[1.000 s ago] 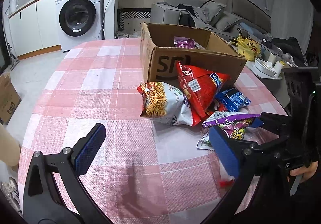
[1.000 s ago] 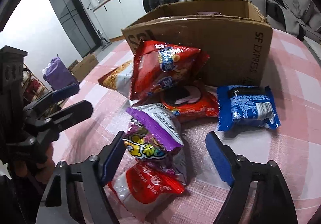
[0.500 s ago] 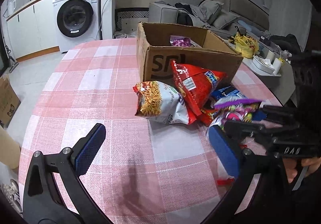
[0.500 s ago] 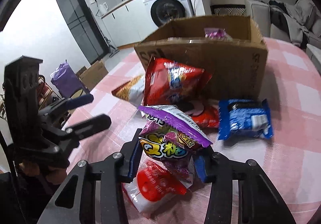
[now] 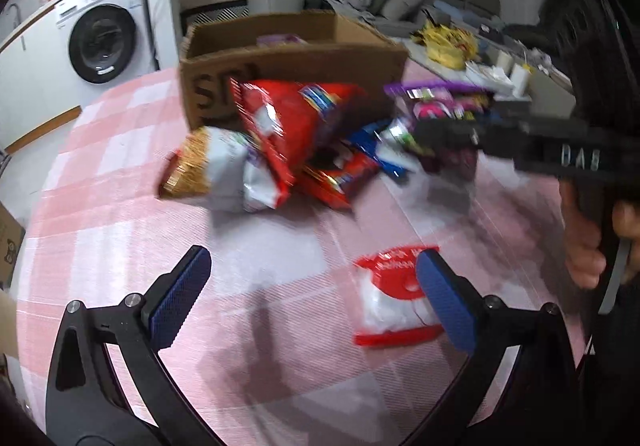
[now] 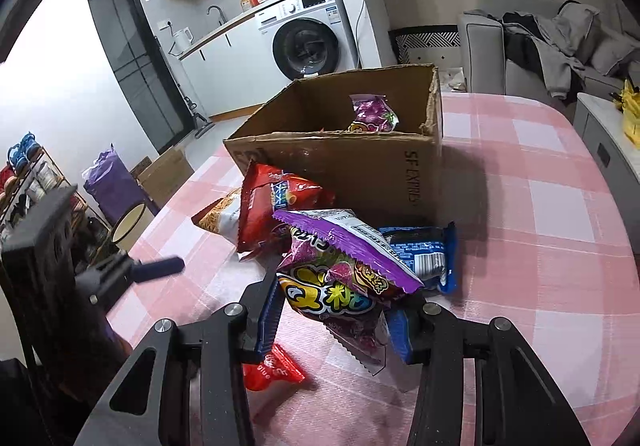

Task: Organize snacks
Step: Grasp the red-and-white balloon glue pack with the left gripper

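My right gripper is shut on a purple candy bag and holds it above the pink checked table. Behind it stands an open cardboard box with another purple bag inside. Against the box lean a red chip bag, a noodle snack bag and a blue packet. My left gripper is open low over the cloth. A red-and-white packet lies flat by its right finger. The lifted purple bag shows at the right of the left wrist view.
A person's hand grips the right tool's handle. A washing machine and a sofa stand beyond the table. On the floor to the left are a purple sack, a carton and a bucket. A side table with a yellow bag is at the right.
My right gripper has shut on the purple candy bag and lifted it off the red-and-white packet. My left gripper has moved right, toward that packet.
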